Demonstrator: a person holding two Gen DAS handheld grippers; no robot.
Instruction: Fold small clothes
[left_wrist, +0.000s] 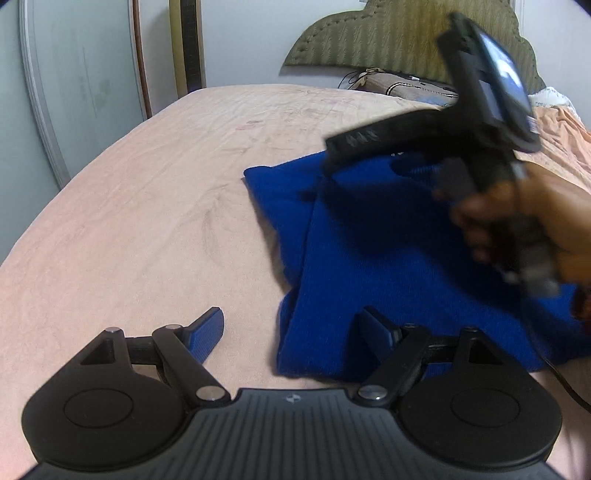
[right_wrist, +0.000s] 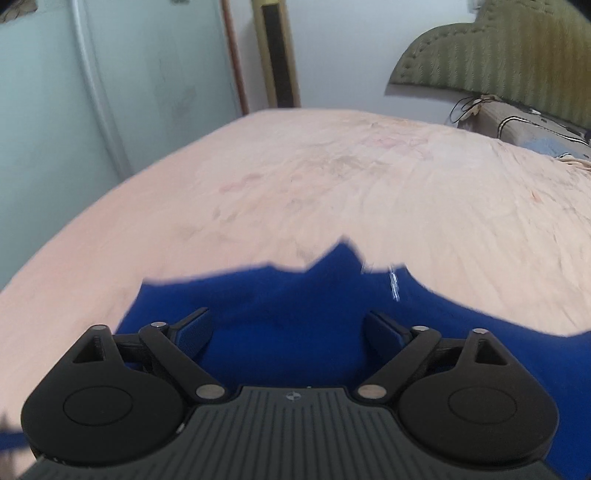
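Observation:
A blue knit garment (left_wrist: 388, 258) lies partly folded on the pink bedsheet (left_wrist: 147, 221), right of centre in the left wrist view. My left gripper (left_wrist: 291, 325) is open and empty, low over the sheet at the garment's near left edge. The right gripper (left_wrist: 332, 147), blurred, is held above the garment's far part; whether it touches the cloth cannot be told there. In the right wrist view my right gripper (right_wrist: 286, 328) is open and empty just above the blue garment (right_wrist: 295, 306), whose far edge looks jagged.
The bed's pink sheet (right_wrist: 332, 184) stretches ahead and left. A green padded headboard (left_wrist: 399, 33) and a pillow (left_wrist: 402, 88) are at the far right. A pale wall and door (left_wrist: 74, 74) stand beyond the bed's left edge.

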